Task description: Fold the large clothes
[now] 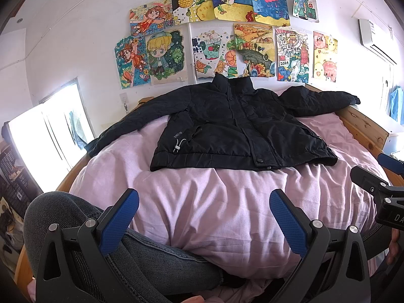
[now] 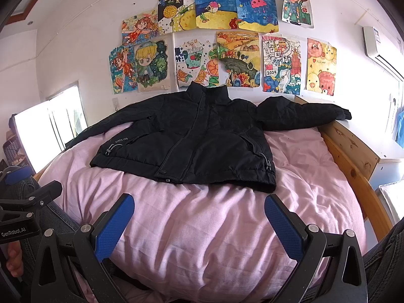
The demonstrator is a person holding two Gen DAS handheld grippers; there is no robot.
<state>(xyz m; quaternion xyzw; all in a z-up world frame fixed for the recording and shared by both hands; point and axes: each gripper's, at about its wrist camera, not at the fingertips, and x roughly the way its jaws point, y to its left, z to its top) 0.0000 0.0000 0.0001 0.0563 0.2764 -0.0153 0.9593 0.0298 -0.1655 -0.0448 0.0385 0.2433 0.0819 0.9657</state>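
Note:
A black padded jacket [image 1: 234, 128] lies front up and spread flat on the pink bed cover [image 1: 214, 202], collar toward the wall, both sleeves stretched out sideways. It also shows in the right wrist view [image 2: 192, 141]. My left gripper [image 1: 204, 207] is open and empty, held above the cover well short of the jacket's hem. My right gripper [image 2: 199, 212] is open and empty too, just short of the hem. The right gripper's body shows at the right edge of the left wrist view [image 1: 383, 189].
The bed has a wooden frame [image 2: 353, 156] on the right, with a white cabinet [image 2: 388, 156] beyond it. Children's drawings [image 1: 227, 32] cover the wall behind. A bright window [image 1: 48, 136] is at the left. My denim-clad knee [image 1: 75, 227] is at the lower left.

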